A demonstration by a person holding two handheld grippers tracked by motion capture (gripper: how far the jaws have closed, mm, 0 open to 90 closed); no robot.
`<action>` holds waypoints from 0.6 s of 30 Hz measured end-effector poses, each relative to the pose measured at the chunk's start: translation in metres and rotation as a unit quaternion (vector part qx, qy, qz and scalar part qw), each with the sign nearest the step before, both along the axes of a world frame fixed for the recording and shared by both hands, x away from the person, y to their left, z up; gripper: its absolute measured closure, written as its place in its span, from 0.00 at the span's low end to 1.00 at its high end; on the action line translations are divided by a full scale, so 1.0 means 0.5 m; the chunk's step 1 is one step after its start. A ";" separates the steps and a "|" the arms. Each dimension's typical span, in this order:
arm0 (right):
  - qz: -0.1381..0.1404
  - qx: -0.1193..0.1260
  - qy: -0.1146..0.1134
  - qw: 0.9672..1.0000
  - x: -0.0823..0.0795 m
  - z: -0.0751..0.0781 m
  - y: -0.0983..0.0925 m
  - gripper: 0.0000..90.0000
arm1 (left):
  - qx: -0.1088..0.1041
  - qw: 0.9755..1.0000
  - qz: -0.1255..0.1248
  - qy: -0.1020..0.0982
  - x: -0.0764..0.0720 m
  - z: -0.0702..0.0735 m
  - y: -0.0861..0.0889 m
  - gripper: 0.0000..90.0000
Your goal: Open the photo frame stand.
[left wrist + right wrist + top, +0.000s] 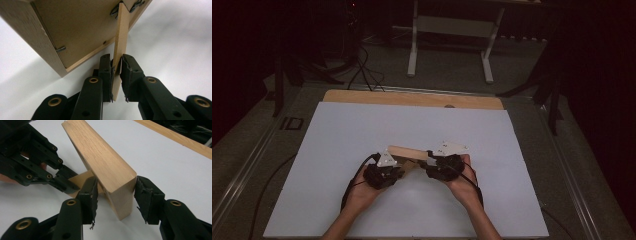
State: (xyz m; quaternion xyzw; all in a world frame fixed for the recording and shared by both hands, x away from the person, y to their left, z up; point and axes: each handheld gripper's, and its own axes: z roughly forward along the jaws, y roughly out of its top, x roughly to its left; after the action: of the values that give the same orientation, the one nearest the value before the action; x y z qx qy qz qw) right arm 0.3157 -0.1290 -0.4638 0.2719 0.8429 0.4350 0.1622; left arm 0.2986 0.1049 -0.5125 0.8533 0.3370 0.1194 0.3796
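Evidently the work is on the back of a wooden picture frame (75, 37), which stands tilted on the white table (362, 130) between the two hands; the left claw (117, 75) is clamped on the thin fold-out stand (120, 50) hinged to the frame's backing, its pads pressed flat on either face of that strip near its free end, presumably so the stand can be swung out or pushed back; just above and to the left of that claw the backing board shows its small metal clips (one sits at the inner edge, two more by the hinge); the right claw (116, 195) straddles one end of the frame (105, 170), jaws apart, the right pad just touching a corner and the left pad standing a little off the other face, so it steadies the frame rather than grips it; beyond that claw, to its left, the left claw (65, 182) reaches in on the stand (79, 181); from above, the frame (409, 151) sits between the left claw (384, 175) and the right claw (443, 167), the hands close together, which I take as bracing one end while the other works the stand.
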 end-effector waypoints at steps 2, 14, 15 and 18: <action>0.002 -0.001 0.001 1.000 -0.005 -0.001 0.000 0.59 | 0.004 1.000 -0.002 0.001 -0.001 -0.001 -0.001 0.87; 0.015 -0.004 0.002 1.000 -0.025 -0.009 -0.002 0.57 | 0.026 1.000 -0.010 -0.003 -0.016 -0.009 -0.006 0.87; 0.015 -0.003 0.002 1.000 -0.026 -0.010 -0.003 0.57 | 0.026 1.000 -0.011 -0.003 -0.016 -0.009 -0.006 0.87; 0.017 0.000 0.004 1.000 -0.028 -0.009 -0.006 0.56 | 0.024 1.000 -0.010 -0.004 -0.018 -0.008 -0.005 0.86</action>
State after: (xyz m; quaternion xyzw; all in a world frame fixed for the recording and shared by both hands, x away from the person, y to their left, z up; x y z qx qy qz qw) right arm 0.3019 -0.1318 -0.4684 0.2592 0.8479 0.4369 0.1519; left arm 0.2896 0.1024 -0.5166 0.8650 0.3240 0.1265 0.3618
